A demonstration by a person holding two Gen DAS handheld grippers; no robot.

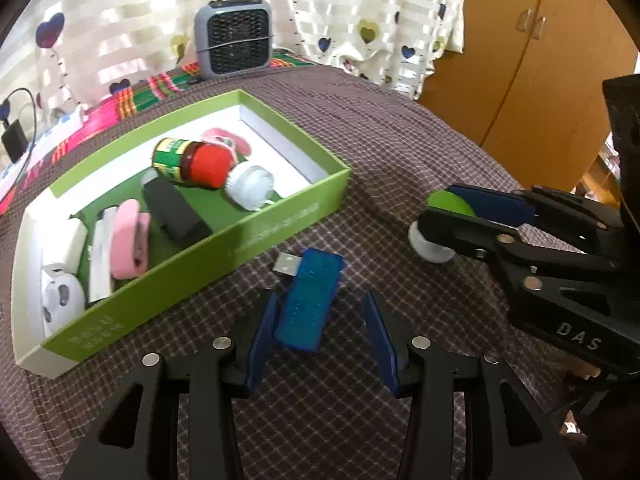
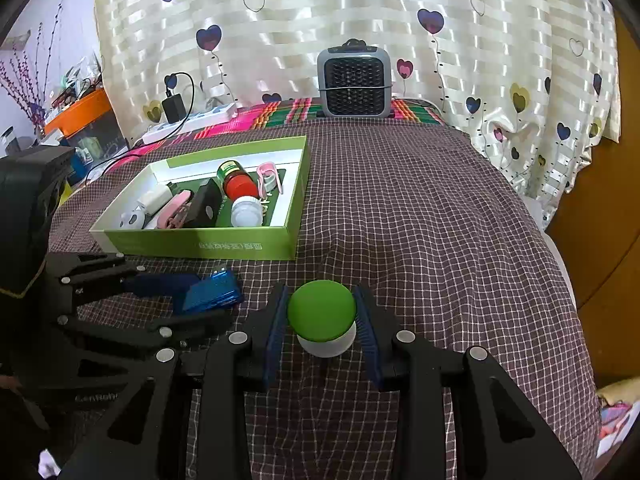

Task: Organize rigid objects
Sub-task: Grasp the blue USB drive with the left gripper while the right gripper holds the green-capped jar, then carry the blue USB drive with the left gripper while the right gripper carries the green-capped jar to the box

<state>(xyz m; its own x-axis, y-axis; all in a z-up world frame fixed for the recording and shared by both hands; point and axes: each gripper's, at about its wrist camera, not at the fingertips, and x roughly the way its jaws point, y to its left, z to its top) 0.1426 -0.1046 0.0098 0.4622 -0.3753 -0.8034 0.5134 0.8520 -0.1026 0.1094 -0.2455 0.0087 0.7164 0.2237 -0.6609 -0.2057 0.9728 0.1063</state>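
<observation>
A blue USB stick (image 1: 310,300) lies on the checked cloth (image 1: 400,152), just in front of the green box (image 1: 280,216). Its metal plug points toward the box. The left gripper (image 1: 320,320) has its two blue fingers (image 1: 262,340) wide apart around the stick. One finger looks to touch the stick's side, and the other is apart from it, so the stick is not squeezed. To the right of the stick sits a little jar with a green lid (image 2: 322,318) and a white bottom. The right gripper (image 2: 322,322) has its blue pads (image 2: 276,328) on both sides of the green lid, very close to it, but whether they press it is hard to tell. Inside the green box are a bottle with a red cap (image 1: 192,162), a white round tub (image 1: 252,186), a black block (image 1: 176,212), a pink clip (image 1: 130,240) and some white things. Behind the box, a small grey fan (image 1: 234,38) stands by the heart curtain (image 1: 360,8).
</observation>
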